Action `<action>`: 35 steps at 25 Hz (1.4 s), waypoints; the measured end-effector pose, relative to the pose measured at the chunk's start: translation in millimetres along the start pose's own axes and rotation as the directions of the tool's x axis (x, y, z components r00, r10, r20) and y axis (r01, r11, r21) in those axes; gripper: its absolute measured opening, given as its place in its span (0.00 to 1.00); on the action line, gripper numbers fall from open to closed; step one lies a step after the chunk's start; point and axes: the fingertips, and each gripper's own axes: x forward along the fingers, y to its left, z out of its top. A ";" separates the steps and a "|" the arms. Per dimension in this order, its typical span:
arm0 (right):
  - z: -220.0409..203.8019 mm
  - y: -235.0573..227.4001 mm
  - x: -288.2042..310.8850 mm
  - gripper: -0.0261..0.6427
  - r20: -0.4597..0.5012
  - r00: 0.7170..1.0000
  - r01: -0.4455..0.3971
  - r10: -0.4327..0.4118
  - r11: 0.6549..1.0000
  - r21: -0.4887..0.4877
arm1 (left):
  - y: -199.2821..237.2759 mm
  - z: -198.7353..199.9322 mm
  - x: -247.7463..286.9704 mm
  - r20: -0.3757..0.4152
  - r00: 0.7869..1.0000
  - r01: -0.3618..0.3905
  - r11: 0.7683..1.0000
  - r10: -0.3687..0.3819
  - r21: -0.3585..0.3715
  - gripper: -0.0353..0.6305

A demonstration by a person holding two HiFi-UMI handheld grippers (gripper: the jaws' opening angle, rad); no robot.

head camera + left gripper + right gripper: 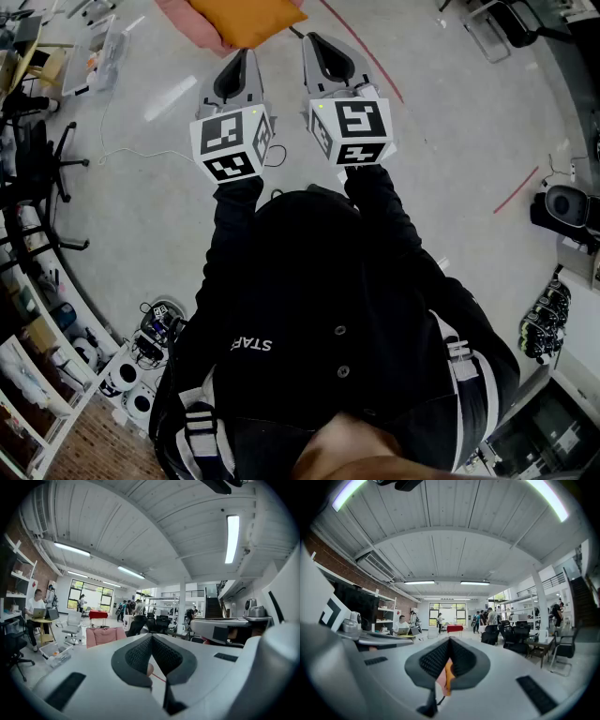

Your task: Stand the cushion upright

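In the head view your left gripper and right gripper reach side by side toward 12 o'clock, marker cubes nearest your dark jacket. The orange cushion is at 12 o'clock, cropped by the top edge. It rests on a pink pad, just beyond both tips, with the right tip nearer its corner. A red tape line crosses the grey floor at 1 o'clock, and a black office chair stands at 9 o'clock. From up here each gripper reads only as a closed wedge.

Your left gripper view settles the left jaws: the dark ribbed pads meet at the tips with nothing clamped between them. The narrow slit below them shows a sliver of pink and a thin red line, but no orange. Only this view shows a pink armchair at 9 o'clock of the jaws. Farther out the same way are a red table and a seated person at a desk.

Your right gripper view shows those pads also touching at the tips and holding nothing. Its slit shows a strip of the cushion's orange beside pink, which the left view lacks. A person at a laptop sits at 9 o'clock.
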 end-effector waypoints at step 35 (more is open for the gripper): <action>-23.6 -0.4 31.3 0.06 -0.025 0.999 0.042 -0.041 0.998 0.036 | 35.7 -25.3 13.2 -0.034 0.999 -0.005 1.000 0.004 -0.025 0.05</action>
